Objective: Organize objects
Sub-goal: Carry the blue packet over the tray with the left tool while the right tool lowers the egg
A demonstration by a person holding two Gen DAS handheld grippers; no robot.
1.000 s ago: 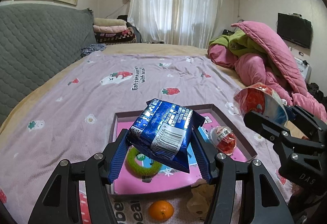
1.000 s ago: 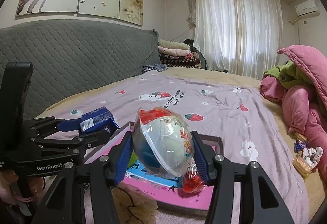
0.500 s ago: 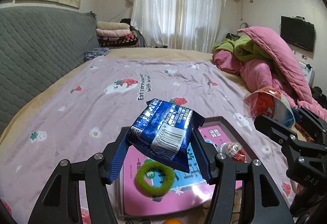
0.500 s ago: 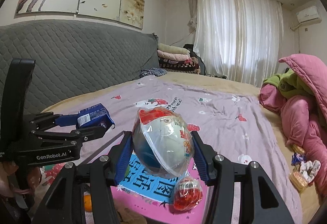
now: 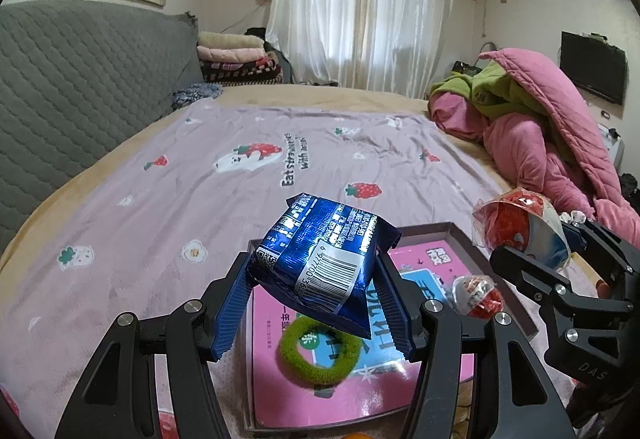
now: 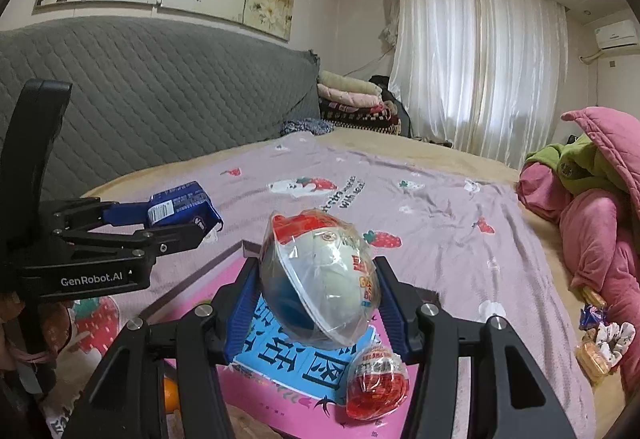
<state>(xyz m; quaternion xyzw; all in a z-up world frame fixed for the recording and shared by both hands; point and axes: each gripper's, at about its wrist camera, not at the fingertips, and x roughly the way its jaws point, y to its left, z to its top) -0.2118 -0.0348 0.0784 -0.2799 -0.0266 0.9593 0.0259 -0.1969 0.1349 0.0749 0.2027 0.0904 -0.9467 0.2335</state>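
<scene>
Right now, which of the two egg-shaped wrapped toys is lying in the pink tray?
The smaller red-wrapped egg lies in the pink tray; the bigger egg is held above it between the right gripper fingers.

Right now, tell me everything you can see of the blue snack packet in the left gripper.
The blue snack packet is a glossy, crinkled foil pouch, puffed, with white print and a white barcode label facing the left camera. The left gripper holds it by its two sides, jaws closed on it, blue ribbed pads pressing in. It sits tilted, lifted clear above the pink tray and the green hair tie. Nothing else touches it.
</scene>
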